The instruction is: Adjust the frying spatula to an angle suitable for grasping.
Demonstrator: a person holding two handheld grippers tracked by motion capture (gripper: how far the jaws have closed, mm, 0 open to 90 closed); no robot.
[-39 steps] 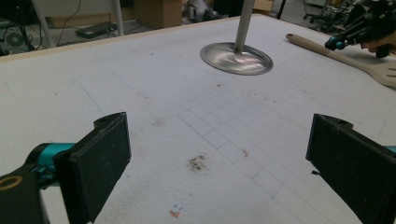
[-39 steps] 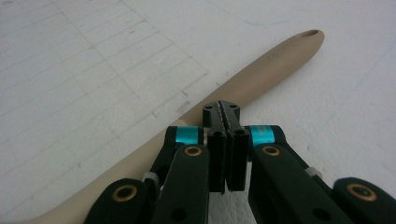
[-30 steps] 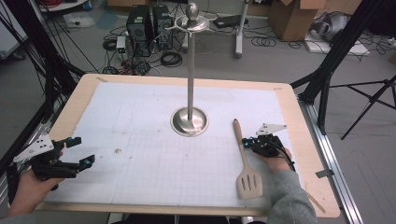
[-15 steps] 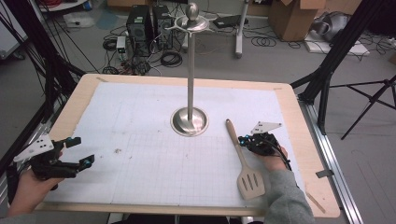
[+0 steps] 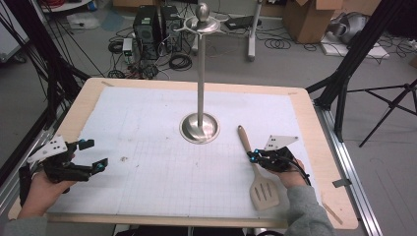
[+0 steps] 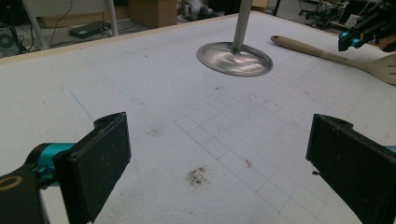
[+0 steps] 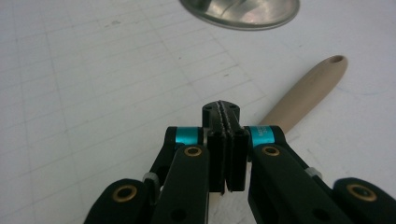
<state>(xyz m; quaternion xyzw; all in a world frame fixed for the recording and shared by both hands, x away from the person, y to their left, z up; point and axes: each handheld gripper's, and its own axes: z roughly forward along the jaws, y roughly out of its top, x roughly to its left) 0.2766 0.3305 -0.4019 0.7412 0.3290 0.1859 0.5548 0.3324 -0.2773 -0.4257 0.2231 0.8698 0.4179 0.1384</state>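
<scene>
We see the desk (image 5: 314,147) covered by a white grid sheet (image 5: 147,128). Ahead of both hand-held grippers stands a metal stand (image 5: 199,73), its round base (image 6: 234,58) on the sheet. The wooden spatula (image 5: 255,169) lies flat directly under the right hand-held gripper (image 5: 253,156), its handle end (image 7: 322,77) reaching forward past the jaws, toward the base. This gripper is clenched, jaws pressed together (whether they touch the spatula, we cannot tell). The left hand-held gripper (image 5: 93,153) is released, jaws wide apart, well away from the spatula, with a small dark stain (image 6: 198,175) between them.
</scene>
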